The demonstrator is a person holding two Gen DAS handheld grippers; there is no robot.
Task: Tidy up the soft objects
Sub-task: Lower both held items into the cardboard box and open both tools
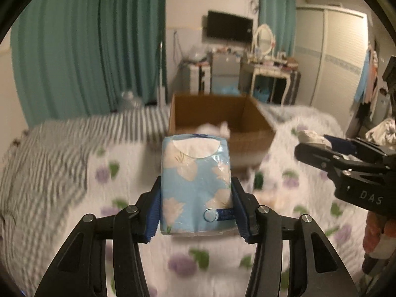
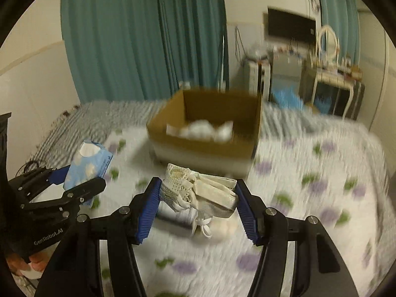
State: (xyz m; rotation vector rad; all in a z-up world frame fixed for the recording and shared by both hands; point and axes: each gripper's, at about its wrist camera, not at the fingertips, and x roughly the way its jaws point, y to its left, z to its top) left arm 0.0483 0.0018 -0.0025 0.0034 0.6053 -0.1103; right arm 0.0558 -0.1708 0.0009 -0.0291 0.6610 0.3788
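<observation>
My left gripper [image 1: 196,204] is shut on a light blue tissue pack [image 1: 196,185] with white flowers, held above the bed. It also shows in the right wrist view [image 2: 87,164] at the left. My right gripper [image 2: 198,203] is shut on a bundle of white cloth [image 2: 203,190] with mesh and strings hanging down. In the left wrist view the right gripper [image 1: 319,146] is at the right, white cloth [image 1: 311,136] between its fingers. An open cardboard box [image 1: 247,137] [image 2: 198,148] stands on the bed ahead of both grippers, with white soft items [image 2: 208,128] inside.
The bed has a floral quilt [image 1: 198,259] and a grey striped sheet [image 1: 61,143] at the left. Teal curtains [image 1: 86,49] hang behind. A dressing table [image 1: 269,69], a TV [image 1: 229,28] and a wardrobe [image 1: 341,57] stand beyond the bed.
</observation>
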